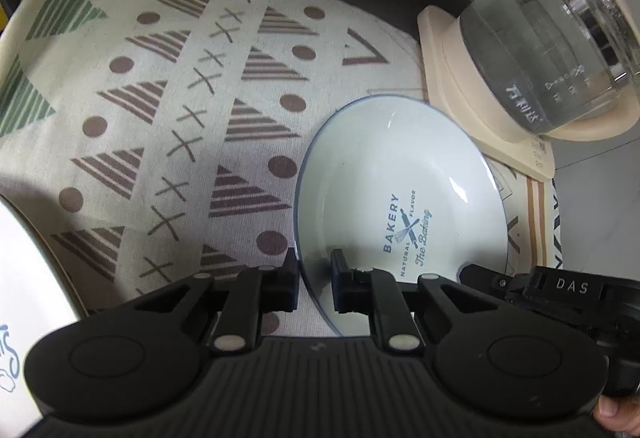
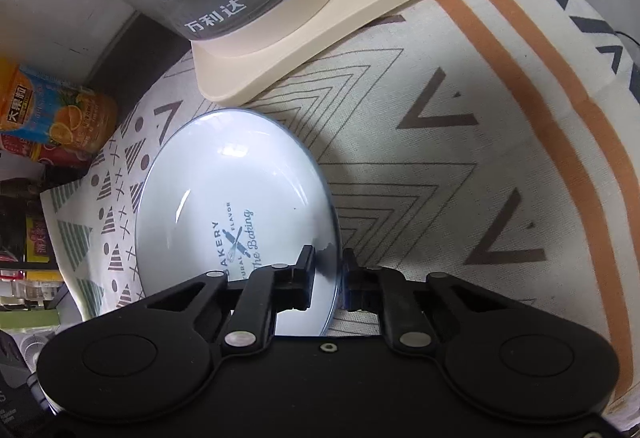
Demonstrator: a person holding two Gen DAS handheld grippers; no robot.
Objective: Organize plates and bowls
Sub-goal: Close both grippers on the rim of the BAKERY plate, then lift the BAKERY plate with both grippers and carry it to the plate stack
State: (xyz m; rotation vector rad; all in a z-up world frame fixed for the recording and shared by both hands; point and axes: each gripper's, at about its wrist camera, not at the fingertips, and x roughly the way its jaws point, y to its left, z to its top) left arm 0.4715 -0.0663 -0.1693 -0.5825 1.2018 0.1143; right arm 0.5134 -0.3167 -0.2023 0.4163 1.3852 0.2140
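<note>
**Both grippers pinching the same plate**

The patterned tablecloth (image 1: 168, 125) fills most of the frame. Glass kettle (image 1: 560, 37) on its cream base sits upper right. The white "Bakery" plate (image 1: 400, 197) lies lower center, just beside that base. The left gripper (image 1: 315, 284) is clamped nearly closed on its left rim, and the right gripper (image 2: 329, 278) likewise on its right rim.

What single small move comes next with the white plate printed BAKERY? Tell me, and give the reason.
Probably lift it slightly, both sides together. The left gripper and the right gripper each straddle the rim of the white blue-rimmed plate, on opposite edges. Its far edge sits near the cream kettle base holding the glass kettle, so rise before moving sideways over the patterned cloth.
</note>
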